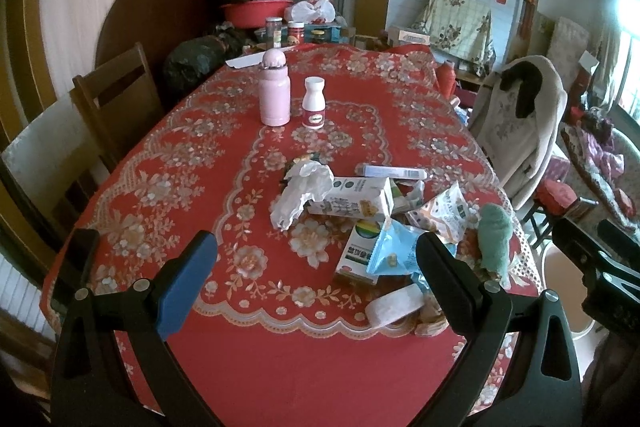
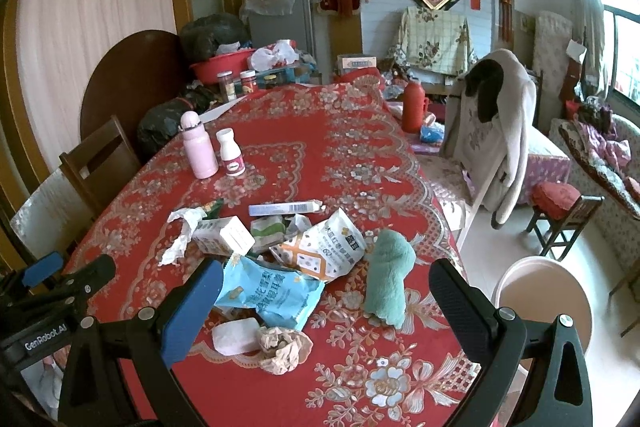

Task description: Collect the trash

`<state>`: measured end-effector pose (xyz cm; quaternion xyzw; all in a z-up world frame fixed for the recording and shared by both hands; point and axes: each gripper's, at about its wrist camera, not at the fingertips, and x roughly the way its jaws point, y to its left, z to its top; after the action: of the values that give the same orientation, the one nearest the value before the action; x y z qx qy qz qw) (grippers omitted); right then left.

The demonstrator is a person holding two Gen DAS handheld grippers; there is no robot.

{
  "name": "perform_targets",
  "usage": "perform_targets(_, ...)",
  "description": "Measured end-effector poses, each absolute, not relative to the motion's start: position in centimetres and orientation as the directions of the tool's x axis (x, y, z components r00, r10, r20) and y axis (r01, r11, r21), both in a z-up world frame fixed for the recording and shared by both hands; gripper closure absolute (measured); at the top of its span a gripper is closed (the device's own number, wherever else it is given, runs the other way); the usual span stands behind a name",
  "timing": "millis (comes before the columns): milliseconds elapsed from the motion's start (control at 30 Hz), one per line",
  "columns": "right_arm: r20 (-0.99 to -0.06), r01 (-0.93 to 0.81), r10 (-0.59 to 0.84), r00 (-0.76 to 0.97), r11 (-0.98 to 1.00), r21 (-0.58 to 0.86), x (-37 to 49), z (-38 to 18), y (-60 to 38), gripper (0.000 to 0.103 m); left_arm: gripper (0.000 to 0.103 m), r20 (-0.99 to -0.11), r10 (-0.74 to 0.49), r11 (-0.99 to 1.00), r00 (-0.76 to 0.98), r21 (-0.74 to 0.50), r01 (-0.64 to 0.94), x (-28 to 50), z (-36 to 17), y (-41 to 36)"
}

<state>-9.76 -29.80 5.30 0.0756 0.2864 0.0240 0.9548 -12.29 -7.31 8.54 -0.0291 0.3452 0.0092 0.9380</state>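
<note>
A heap of trash lies on the red flowered tablecloth (image 1: 200, 155): crumpled white tissue (image 1: 298, 193), a milk carton (image 1: 352, 199), a blue snack bag (image 2: 270, 291), a white-orange snack bag (image 2: 328, 251), a long thin box (image 2: 284, 207) and a crumpled brown paper ball (image 2: 284, 347). A green rolled cloth (image 2: 388, 277) lies beside them. My left gripper (image 1: 316, 279) hovers open over the near table edge, left of the heap. My right gripper (image 2: 326, 301) is open too, its fingers either side of the blue bag and green cloth, above them.
A pink flask (image 1: 274, 89) and a white bottle (image 1: 313, 103) stand mid-table. A pale bin (image 2: 546, 303) sits on the floor off the table's right edge. A chair draped with a coat (image 2: 492, 135) is at the right, a wooden chair (image 1: 112, 95) at the left.
</note>
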Motion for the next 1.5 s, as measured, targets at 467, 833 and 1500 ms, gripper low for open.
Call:
perform_targets(467, -0.637, 0.02, 0.101, 0.764, 0.983, 0.18, -9.5, 4.5, -29.2, 0.001, 0.004, -0.652, -0.006, 0.998, 0.758, -0.051, -0.036, -11.8, 8.6, -6.3)
perform_targets(833, -0.598, 0.014, 0.09, 0.796, 0.986, 0.167, -9.6, 4.3, -28.8, 0.001, 0.004, -0.658, -0.013, 0.998, 0.753, -0.056, -0.032, -11.4, 8.4, -5.9)
perform_targets(1500, -0.595, 0.018, 0.096, 0.798, 0.983, 0.181, -9.3, 4.2, -28.8, 0.001, 0.004, -0.673, -0.015, 0.998, 0.739, -0.057, -0.031, -10.6, 7.5, -5.2)
